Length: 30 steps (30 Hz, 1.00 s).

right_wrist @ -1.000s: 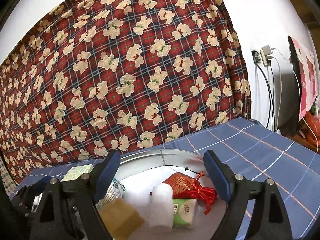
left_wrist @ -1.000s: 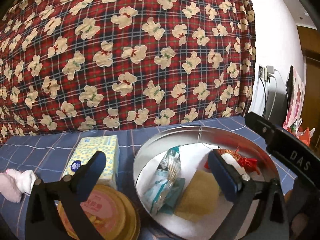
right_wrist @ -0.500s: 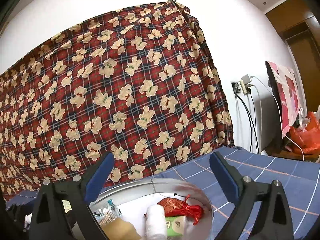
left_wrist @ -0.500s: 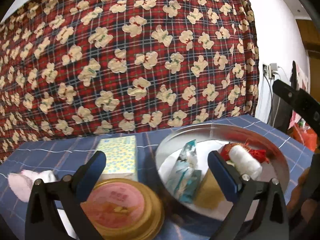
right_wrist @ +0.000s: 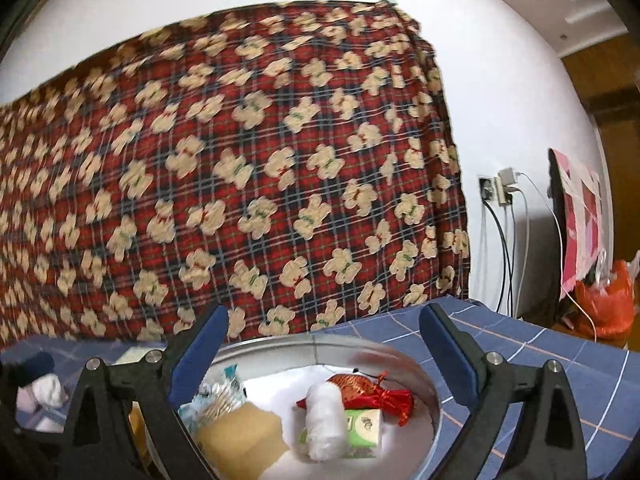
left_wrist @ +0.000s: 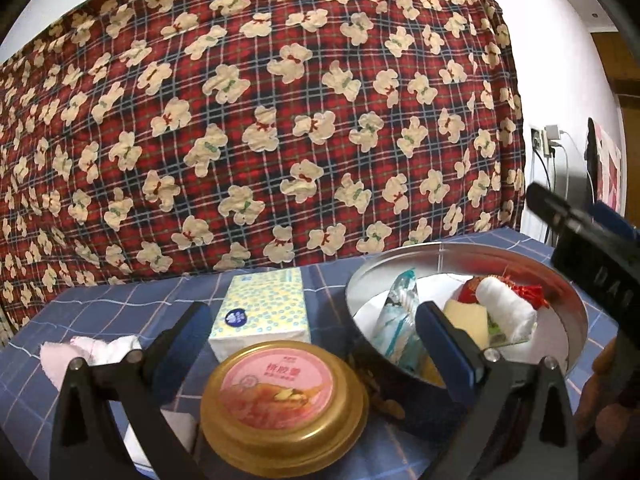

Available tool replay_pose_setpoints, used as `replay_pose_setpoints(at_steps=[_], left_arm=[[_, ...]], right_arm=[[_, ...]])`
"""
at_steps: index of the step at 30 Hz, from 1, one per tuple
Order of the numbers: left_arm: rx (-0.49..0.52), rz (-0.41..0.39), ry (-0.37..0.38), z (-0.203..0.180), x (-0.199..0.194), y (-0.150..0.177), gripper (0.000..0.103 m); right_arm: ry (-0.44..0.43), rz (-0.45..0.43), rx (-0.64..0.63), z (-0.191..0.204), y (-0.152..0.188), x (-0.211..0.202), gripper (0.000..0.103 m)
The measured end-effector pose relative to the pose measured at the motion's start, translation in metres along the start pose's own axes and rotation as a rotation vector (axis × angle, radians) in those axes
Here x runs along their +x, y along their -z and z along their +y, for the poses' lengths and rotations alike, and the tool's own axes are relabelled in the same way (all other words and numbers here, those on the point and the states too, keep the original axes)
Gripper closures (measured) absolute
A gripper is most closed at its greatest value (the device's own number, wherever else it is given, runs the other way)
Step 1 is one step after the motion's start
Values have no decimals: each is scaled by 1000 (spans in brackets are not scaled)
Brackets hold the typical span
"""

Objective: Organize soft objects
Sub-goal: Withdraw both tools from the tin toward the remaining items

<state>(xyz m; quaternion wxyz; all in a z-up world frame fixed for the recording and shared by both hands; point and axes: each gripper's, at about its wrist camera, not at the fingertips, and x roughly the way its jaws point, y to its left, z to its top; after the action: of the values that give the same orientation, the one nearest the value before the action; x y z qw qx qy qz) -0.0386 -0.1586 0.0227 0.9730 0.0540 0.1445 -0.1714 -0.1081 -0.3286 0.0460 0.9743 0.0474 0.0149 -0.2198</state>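
Note:
A round metal tin [left_wrist: 560, 280] [right_wrist: 434, 428] on the blue checked cloth holds a white cloth roll [left_wrist: 506, 312] [right_wrist: 325, 420], a red pouch [right_wrist: 368, 396], a green tissue pack [right_wrist: 362, 432], a tan sponge [right_wrist: 244, 436] and plastic packets [left_wrist: 398, 320]. A tissue pack [left_wrist: 262, 308] lies left of it, a pink cloth [left_wrist: 92, 350] further left. My left gripper [left_wrist: 310, 352] is open and empty, behind a gold-lidded tin [left_wrist: 280, 400]. My right gripper [right_wrist: 322, 354] is open and empty above the metal tin.
A red plaid bear-print blanket [left_wrist: 260, 120] hangs behind the table. Wall sockets with cables [right_wrist: 500, 192] and an orange bag [right_wrist: 604, 304] are at the right. The right gripper's body [left_wrist: 592, 256] shows at the right edge of the left wrist view.
Both grippers have drawn back and up from the metal tin. The gold-lidded tin now lies fully between the left fingers. Both stay open.

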Motion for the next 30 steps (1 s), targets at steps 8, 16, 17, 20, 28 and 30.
replay_pose_setpoints(at_steps=[8, 16, 17, 20, 28, 30], left_arm=[[-41, 21, -5, 27, -8, 6, 0], [-57, 30, -26, 63, -17, 12, 0], [-61, 33, -28, 69, -18, 12, 0], [-81, 49, -46, 89, -18, 14, 0], [-133, 76, -121, 143, -20, 21, 0], [-138, 83, -142, 158, -20, 22, 0]], right_arm=[[-34, 71, -56, 19, 9, 2, 5], [-69, 102, -24, 34, 13, -12, 5], [-76, 109, -16, 36, 14, -13, 5], [-109, 132, 1, 47, 17, -17, 5], [-209, 187, 6, 91, 28, -32, 5], [-231, 203, 6, 101, 30, -35, 5]])
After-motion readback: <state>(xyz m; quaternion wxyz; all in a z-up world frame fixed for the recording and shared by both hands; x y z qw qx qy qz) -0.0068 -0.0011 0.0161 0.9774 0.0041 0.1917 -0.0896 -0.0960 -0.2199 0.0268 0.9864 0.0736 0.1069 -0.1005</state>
